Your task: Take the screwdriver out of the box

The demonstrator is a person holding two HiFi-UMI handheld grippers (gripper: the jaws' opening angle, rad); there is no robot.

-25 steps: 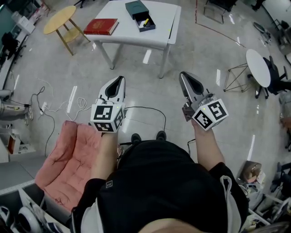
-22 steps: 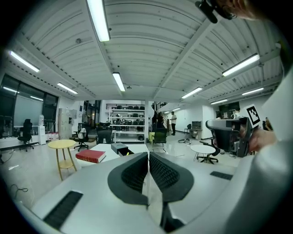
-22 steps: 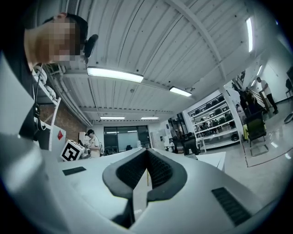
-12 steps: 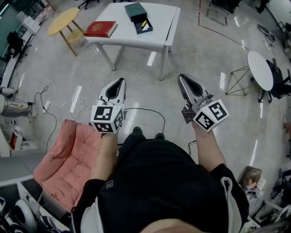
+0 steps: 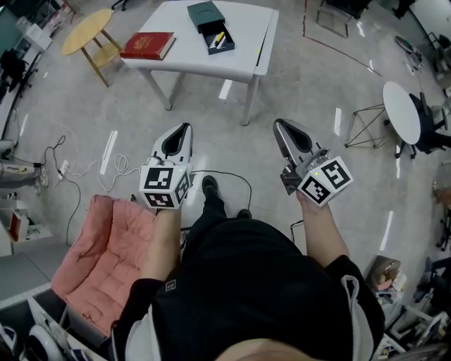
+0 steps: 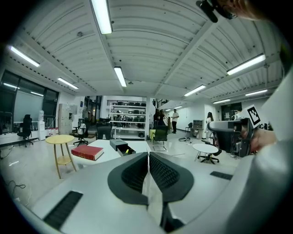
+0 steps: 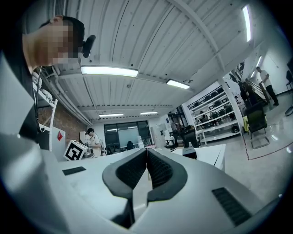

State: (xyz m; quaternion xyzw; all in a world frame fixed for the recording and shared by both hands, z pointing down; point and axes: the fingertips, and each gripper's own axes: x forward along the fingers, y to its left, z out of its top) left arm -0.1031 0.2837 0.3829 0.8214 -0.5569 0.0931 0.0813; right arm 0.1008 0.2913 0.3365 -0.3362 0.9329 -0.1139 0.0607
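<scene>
A dark green box stands on the white table far ahead, its drawer pulled out. In the drawer lies the yellow-handled screwdriver. My left gripper and right gripper are held side by side over the floor, well short of the table. Both point toward the table, and both are shut with nothing in them. In the left gripper view the shut jaws point at the box. The right gripper view shows its shut jaws with the box small beyond them.
A red book lies on the table's left end. A yellow round side table stands to its left. A pink cushion and cables lie on the floor at left. A round white table and chairs are at right.
The person has stepped toward the table, with one foot now showing ahead. Both grippers have moved forward with the person, still shut. The table sits slightly further left in the head view.
</scene>
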